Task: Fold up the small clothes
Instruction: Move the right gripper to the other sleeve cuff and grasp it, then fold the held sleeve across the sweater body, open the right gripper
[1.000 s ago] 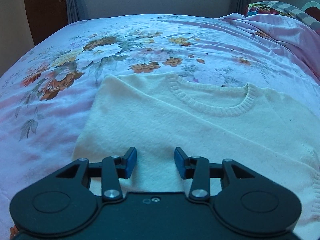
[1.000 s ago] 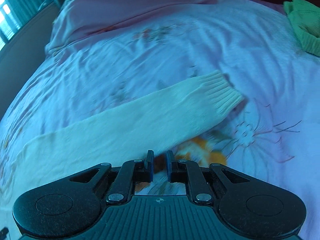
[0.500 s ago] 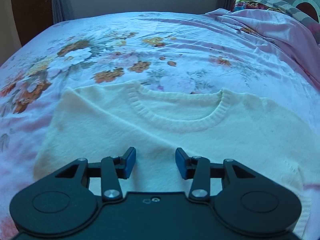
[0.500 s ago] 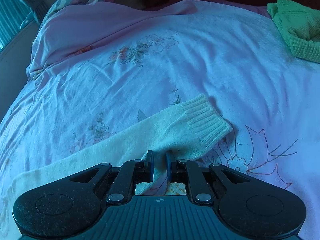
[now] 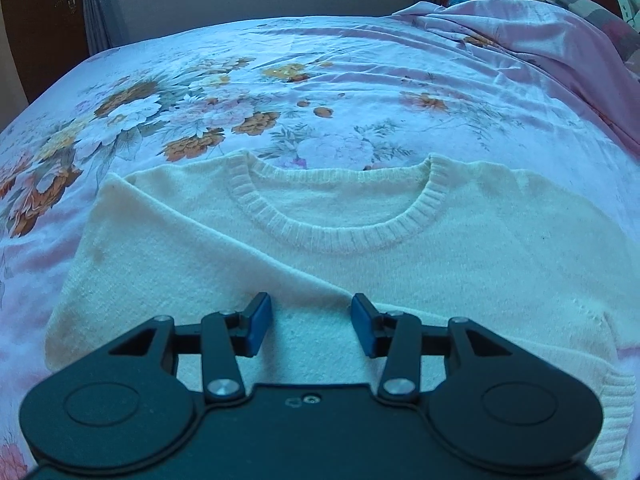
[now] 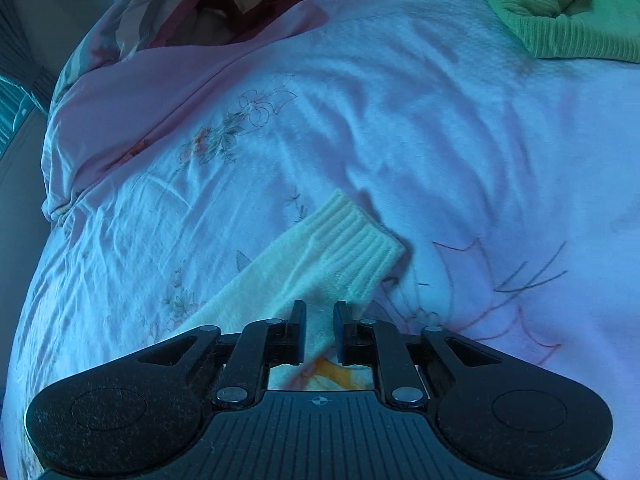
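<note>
- A cream sweater point(image 5: 400, 264) lies flat on the bed, front up, its ribbed round neck point(image 5: 336, 236) toward the far side.
- One sleeve is folded across the chest, making a diagonal edge from the near shoulder down to the middle.
- The other sleeve point(image 6: 288, 276) stretches out over the sheet, its ribbed cuff point(image 6: 360, 252) at the far end.
- The right gripper point(image 6: 319, 330) has its jaws drawn close with only a narrow gap, and the sleeve fabric just behind the cuff is pinched between them.
- The left gripper point(image 5: 311, 326) hangs over the sweater's lower chest with its jaws wide apart and nothing between the blue pads point(image 5: 256, 322).
- The sheet point(image 5: 320, 80) is pale pink with printed flowers.
- A pink quilt point(image 5: 540, 40) is bunched at the bed's right edge.
- A green knit garment point(image 6: 560, 12) lies crumpled well apart from the cuff, at the far corner of the right wrist view.
</note>
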A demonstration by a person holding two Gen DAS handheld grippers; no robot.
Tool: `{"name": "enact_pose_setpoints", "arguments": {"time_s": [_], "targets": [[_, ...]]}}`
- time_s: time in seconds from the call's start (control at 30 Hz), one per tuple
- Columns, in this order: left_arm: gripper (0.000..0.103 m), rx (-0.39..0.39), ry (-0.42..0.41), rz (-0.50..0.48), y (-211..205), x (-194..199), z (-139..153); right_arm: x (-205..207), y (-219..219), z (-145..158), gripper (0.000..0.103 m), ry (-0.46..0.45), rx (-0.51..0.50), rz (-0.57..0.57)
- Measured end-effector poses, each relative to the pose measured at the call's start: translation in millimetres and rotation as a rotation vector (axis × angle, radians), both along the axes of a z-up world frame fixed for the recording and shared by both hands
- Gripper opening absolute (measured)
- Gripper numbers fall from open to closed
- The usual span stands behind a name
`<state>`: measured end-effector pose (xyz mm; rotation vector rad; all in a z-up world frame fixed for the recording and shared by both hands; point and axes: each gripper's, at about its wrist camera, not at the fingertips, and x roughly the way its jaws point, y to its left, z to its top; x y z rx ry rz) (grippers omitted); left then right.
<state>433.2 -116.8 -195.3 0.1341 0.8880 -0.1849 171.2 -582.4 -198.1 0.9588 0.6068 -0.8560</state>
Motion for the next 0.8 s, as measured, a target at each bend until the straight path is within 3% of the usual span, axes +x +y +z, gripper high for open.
{"name": "enact_pose_setpoints", "arguments": {"time_s": [0.03,0.07,0.1,0.17,0.2,0.27,0.33,0.37,0.43,0.6,0.8], "targets": [[0.042,0.000,-0.002,0.002,-0.4,-0.7,-0.1,-2.2,1.8,1.7,0.055,0.009,-0.002,0.001],[0.042,-0.002,-0.002,0.004,-0.2,-1.0,0.0,-4.9,4.9,4.5,0.070,0.010,-0.016,-0.002],[0.042,-0.001,-0.003,0.004,-0.4,-1.5,-0.2,-7.0,8.6,7.1,0.080,0.005,-0.043,-0.003],[0.042,0.002,-0.002,0.000,0.2,-1.7,0.2,-3.7,11.1,6.3,0.080,0.029,-0.056,0.016],[0.043,-0.002,0.000,0.002,0.0,-1.5,0.1,-2.7,9.9,3.4,0.079,0.017,-0.040,0.009],[0.043,-0.013,0.006,0.004,1.9,-2.1,0.7,1.1,8.0,-0.8,0.065,0.020,-0.047,-0.018],[0.043,-0.015,0.009,-0.001,3.0,-3.2,1.0,7.7,5.0,-5.3,0.040,0.026,-0.060,-0.027],[0.043,-0.013,0.009,-0.006,3.3,-3.7,1.3,9.2,3.1,-7.0,0.034,0.020,-0.060,-0.039],[0.043,-0.015,0.013,-0.012,5.3,-3.9,2.3,11.9,-0.3,-7.5,0.007,-0.003,-0.058,-0.048],[0.043,-0.047,0.027,-0.016,14.3,-3.9,8.4,34.6,25.5,19.7,0.005,-0.109,-0.131,0.078],[0.043,-0.105,0.021,0.008,42.7,-10.0,24.4,97.6,140.0,74.9,0.005,-0.303,-0.180,0.441]]}}
